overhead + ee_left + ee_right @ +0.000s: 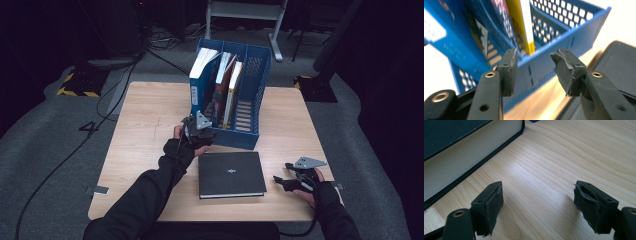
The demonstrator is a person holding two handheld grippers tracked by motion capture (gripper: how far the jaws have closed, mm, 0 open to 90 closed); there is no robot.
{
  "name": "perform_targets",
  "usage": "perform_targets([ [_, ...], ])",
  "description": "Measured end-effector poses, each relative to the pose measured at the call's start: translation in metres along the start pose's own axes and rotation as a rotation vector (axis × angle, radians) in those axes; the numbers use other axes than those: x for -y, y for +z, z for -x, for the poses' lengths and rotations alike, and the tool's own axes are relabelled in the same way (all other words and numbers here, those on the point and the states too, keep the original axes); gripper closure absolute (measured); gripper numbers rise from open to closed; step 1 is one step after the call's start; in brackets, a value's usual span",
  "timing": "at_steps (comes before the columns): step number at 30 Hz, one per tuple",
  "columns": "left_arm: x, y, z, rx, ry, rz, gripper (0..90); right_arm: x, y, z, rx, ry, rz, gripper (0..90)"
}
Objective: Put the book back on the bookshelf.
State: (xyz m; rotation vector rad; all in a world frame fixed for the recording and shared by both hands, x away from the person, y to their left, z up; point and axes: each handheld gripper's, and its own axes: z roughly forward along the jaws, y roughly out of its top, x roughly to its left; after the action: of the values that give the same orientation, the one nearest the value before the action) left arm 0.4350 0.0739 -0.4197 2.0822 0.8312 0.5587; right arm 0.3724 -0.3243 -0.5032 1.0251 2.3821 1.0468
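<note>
A: Standing at the far middle of the worktop [150, 120], a blue file rack [260, 90] is holding books in its slots. Going left to right, what is sitting in each?

B: The leftmost slot is carrying a blue-spined book [200, 80] leaning a little, with its pale pages showing on top. The next slot is holding a dark red book [220, 90] and a yellow-and-white book [233, 90] just beside it. The rightmost slot is showing its slatted floor.

A: And the left tool [202, 131]?

B: It is hovering at the rack's near left corner, released; in the left gripper view its pads [510, 67] are standing apart with nothing pressed between them, the rack's blue front wall lying beyond the gap.

A: Where is the black book [231, 174] lying?

B: Flat on the worktop, just in front of the rack, cover up. Its long axis is running left to right across the worktop, with the pale page edge facing the person.

A: And the right tool [286, 181]?

B: It is resting near the worktop's right edge, released, pointing left toward the black book's page edge, with bare wood between its pads [491, 205].
</note>
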Motion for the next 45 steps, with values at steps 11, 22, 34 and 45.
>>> perform_targets([
  [11,0.041,-0.023,-0.014,0.043,0.026,-0.041,45.7,0.000,0.000,0.000,-0.003,-0.001,-0.006,23.9],
  [22,0.068,-0.036,-0.019,0.078,0.045,-0.082,43.4,0.000,-0.001,-0.001,-0.014,-0.003,-0.012,24.0],
  [34,0.099,-0.046,-0.013,0.166,0.118,-0.154,39.9,-0.001,-0.005,-0.008,-0.063,-0.066,-0.031,29.0],
  [45,0.126,-0.061,0.020,0.300,0.163,-0.192,31.5,-0.001,-0.018,-0.035,-0.221,-0.175,-0.037,52.2],
])
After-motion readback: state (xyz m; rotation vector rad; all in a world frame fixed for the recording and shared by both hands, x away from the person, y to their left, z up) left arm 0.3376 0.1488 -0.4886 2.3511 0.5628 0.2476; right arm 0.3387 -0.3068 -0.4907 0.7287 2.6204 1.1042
